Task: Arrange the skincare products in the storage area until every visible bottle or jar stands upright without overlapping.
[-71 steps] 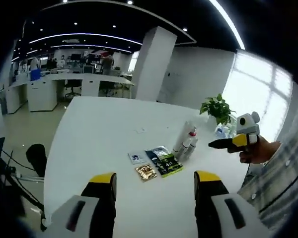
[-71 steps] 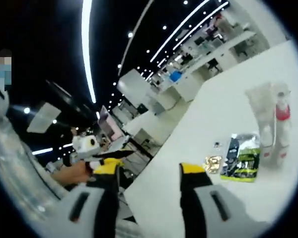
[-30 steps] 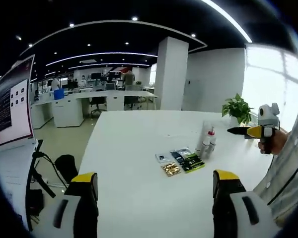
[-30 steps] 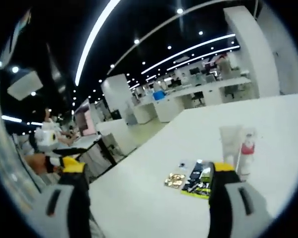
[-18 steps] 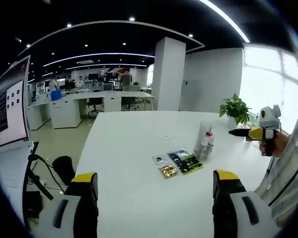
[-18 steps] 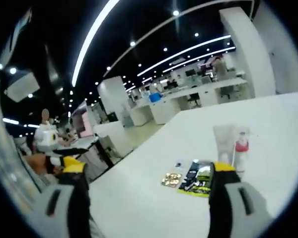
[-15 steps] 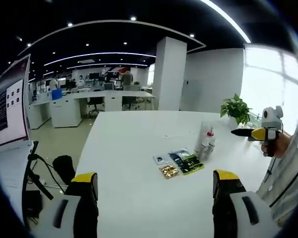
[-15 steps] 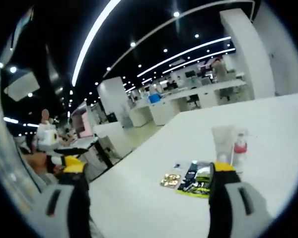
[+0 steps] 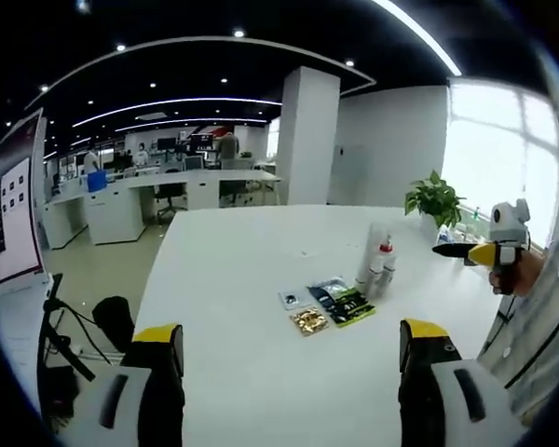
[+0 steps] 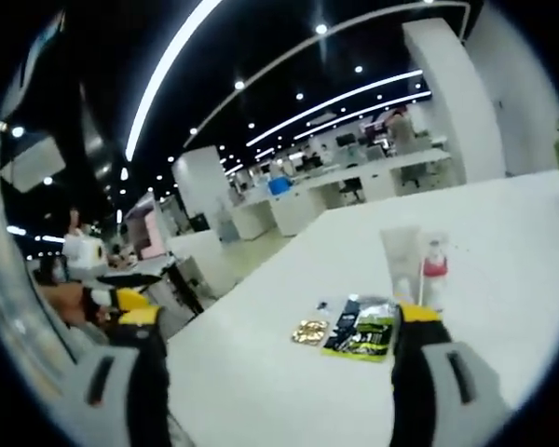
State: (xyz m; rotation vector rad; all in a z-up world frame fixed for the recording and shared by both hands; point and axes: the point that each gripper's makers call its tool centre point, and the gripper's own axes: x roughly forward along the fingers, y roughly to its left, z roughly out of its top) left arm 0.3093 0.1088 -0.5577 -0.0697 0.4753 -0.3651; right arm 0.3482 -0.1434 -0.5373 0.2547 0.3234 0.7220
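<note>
A long white table (image 9: 261, 279) runs away from us through an open-plan office, bare except for one small cluster of products out past the middle. In the left gripper view the left gripper (image 9: 293, 346) hangs over the near end, its yellow-tipped jaws spread wide with nothing between them. Beyond them lie the flat items: a gold sachet (image 9: 308, 320) nearest, a small pale sachet (image 9: 290, 299) just left of it, and a dark green packet (image 9: 343, 302) to the right, all lying on the tabletop. Right behind the packet stand the bottles: a clear bottle (image 9: 371, 253) and a red-capped bottle (image 9: 384, 263), upright and close together.

Far right, the right gripper (image 9: 475, 251) comes in, held in a person's hand (image 9: 517, 276), well off from the products. A potted plant (image 9: 432, 198) sits at the table's far right by the bright window (image 9: 498, 158). A white pillar (image 9: 306, 140) rises behind, with desks (image 9: 130, 191) and ceiling light strips (image 9: 168, 102) beyond.

In the right gripper view, its jaws too are splayed apart and empty over the table (image 10: 503, 233), the green packet (image 10: 361, 337) and gold sachet (image 10: 309, 331) just ahead, the red-capped bottle (image 10: 433, 272) standing behind them.
</note>
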